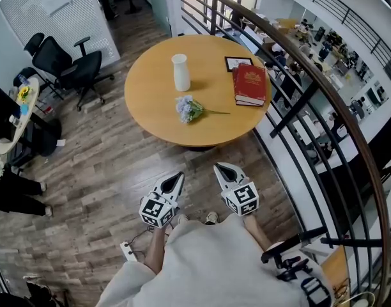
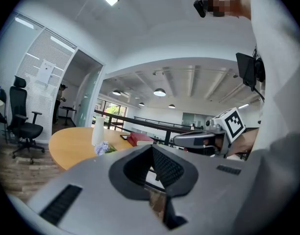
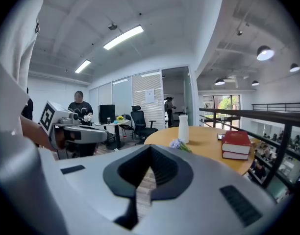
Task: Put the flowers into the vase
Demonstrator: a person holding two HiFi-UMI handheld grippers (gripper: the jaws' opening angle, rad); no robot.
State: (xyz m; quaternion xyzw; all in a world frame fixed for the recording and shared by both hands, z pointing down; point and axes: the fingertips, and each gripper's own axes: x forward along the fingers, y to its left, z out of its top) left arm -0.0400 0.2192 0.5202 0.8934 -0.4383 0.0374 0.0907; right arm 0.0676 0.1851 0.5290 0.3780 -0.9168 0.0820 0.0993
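Both jaws are clenched on nothing; left gripper (image 1: 176,179) and right gripper (image 1: 224,169) hang well short of the vase (image 1: 181,73). Flowers (image 1: 189,109) lie just beside the vase, so a careless reach could topple it.

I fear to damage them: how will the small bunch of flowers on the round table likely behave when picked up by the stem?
The flowers look small, so they are probably very light. Their thin green stem may flex, so the bunch could droop. The pale blossoms seem soft and could crush if squeezed.
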